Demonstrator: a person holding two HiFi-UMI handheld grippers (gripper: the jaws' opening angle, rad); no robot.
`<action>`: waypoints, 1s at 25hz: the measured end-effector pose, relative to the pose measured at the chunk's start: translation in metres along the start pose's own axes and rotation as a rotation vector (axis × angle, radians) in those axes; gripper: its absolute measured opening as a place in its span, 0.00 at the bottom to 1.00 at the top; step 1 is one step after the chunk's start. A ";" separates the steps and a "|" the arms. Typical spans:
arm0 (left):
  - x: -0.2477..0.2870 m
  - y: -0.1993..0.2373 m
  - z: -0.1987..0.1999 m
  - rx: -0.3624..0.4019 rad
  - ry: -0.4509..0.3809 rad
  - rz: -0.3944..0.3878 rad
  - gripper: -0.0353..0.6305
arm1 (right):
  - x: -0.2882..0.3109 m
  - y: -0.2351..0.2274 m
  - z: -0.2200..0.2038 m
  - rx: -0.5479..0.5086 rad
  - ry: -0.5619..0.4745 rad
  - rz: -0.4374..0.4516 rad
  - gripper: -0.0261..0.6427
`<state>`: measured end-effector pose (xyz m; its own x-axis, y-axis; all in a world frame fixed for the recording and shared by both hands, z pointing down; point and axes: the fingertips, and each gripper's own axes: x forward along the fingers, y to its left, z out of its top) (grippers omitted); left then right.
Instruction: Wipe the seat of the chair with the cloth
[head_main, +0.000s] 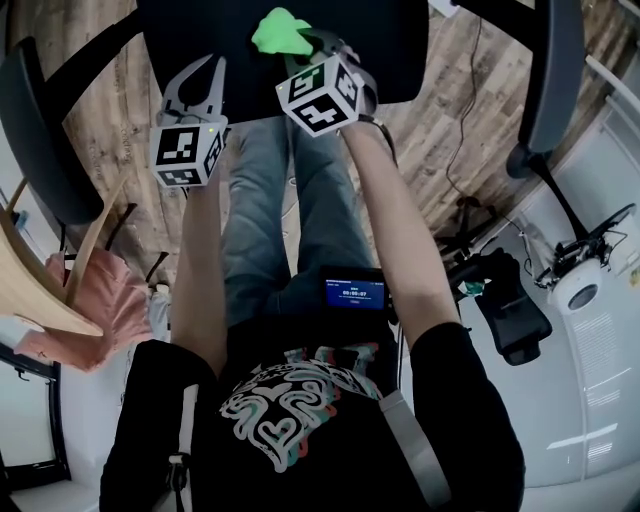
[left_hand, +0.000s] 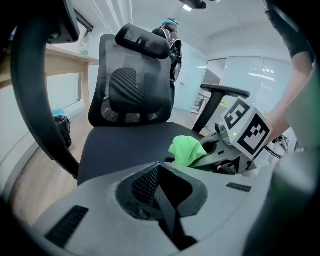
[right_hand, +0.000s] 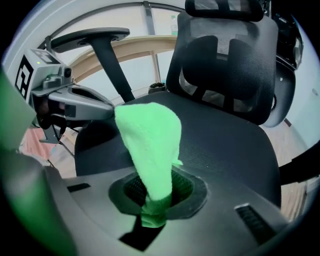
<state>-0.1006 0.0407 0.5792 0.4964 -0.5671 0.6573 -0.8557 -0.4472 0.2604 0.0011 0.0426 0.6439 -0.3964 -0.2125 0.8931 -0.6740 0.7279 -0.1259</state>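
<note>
Right tongs (head_main: 312, 48) clench the green cloth (head_main: 278, 30), apparently touching the seat (head_main: 400, 50) at top centre; left tongs (head_main: 197, 85) closed, empty; pinched by one end, the cloth could slip free under pressure.

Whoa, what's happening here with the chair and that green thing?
A person holds a gripper in each hand over a black office chair. The right gripper is shut on a green cloth, held low over the seat, ready for wiping. The left gripper is shut with nothing in it and hangs beside the right one, above the seat.
</note>
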 end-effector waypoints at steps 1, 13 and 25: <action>-0.001 0.003 -0.001 -0.003 0.000 0.004 0.05 | 0.003 0.007 0.003 -0.009 -0.001 0.012 0.13; -0.006 0.010 -0.001 0.022 0.001 0.020 0.05 | 0.018 0.058 0.028 -0.058 -0.018 0.127 0.13; -0.024 0.039 -0.006 -0.019 -0.032 0.097 0.05 | 0.026 0.104 0.051 -0.115 -0.042 0.225 0.13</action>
<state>-0.1467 0.0417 0.5777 0.4151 -0.6294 0.6570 -0.9025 -0.3759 0.2102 -0.1108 0.0795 0.6319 -0.5557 -0.0616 0.8291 -0.4915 0.8287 -0.2679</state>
